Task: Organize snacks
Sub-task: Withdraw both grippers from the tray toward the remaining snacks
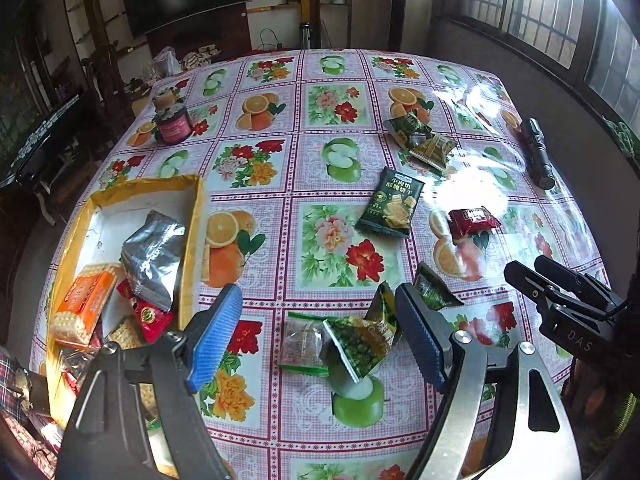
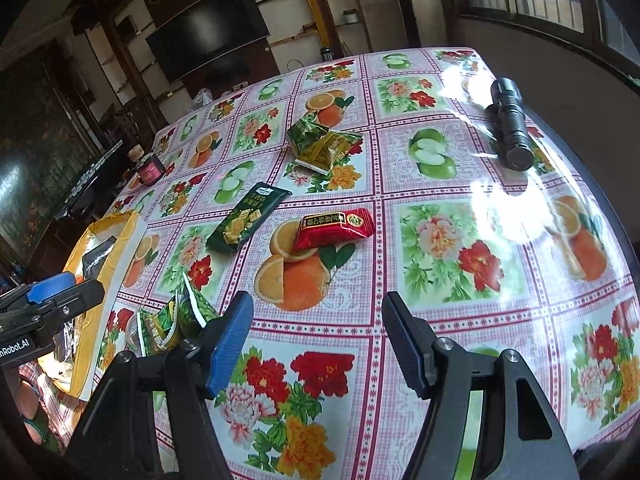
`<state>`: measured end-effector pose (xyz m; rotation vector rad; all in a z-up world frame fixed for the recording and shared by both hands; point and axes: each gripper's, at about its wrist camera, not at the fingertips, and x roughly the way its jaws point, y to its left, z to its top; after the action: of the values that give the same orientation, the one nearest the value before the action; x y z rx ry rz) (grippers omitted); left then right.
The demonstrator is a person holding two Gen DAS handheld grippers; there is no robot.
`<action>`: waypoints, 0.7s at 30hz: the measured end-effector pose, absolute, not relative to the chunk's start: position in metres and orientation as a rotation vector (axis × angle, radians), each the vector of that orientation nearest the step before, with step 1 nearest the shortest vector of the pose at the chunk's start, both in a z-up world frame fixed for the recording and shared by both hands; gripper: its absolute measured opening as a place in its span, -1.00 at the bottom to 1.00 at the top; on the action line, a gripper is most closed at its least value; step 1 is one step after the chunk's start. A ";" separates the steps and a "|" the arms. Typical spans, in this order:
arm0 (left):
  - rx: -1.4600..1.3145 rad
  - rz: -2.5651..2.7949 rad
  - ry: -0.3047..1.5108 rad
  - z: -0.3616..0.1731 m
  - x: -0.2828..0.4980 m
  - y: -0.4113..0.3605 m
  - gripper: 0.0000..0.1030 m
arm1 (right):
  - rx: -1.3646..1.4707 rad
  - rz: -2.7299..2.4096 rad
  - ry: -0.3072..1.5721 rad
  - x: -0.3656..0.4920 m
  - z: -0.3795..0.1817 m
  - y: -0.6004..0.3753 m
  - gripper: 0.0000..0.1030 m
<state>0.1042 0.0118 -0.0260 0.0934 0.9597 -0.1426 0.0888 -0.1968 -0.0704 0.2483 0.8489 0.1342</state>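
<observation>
Both tools agape and empty: left gripper [image 1: 320, 336] poised over a heap of small green packets [image 1: 356, 344], right gripper [image 2: 318, 344] over bare tablecloth [image 2: 460, 168] with nothing between its jaws. More snacks scattered beyond: a dark green biscuit packet [image 1: 394, 208] at twelve o'clock of the heap, a red packet [image 1: 472, 220] at one o'clock, two more green packets [image 1: 420, 138] farther out. Yellow box [image 1: 192, 248] at nine o'clock, already partly filled, foil pouch [image 1: 154, 252] inside.

Probably light, crinkly, slippery film with brittle contents; best pinched at a crimped end seal or a raised corner, gently. Glossy cloth likely to let packets skid.

Plenty of open room mid-table. Box wall close at nine o'clock, other gripper near at three o'clock, torch [image 1: 538, 152] by the far edge at two o'clock.
</observation>
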 end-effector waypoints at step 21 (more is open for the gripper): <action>0.163 -0.249 1.136 -0.075 0.205 -0.041 0.53 | -0.161 0.298 0.991 0.183 -0.099 -0.165 0.12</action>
<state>0.2055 -0.0407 -0.0747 0.1630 1.1355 -0.2492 0.1829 -0.1654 -0.0994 -0.1614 0.9910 0.2979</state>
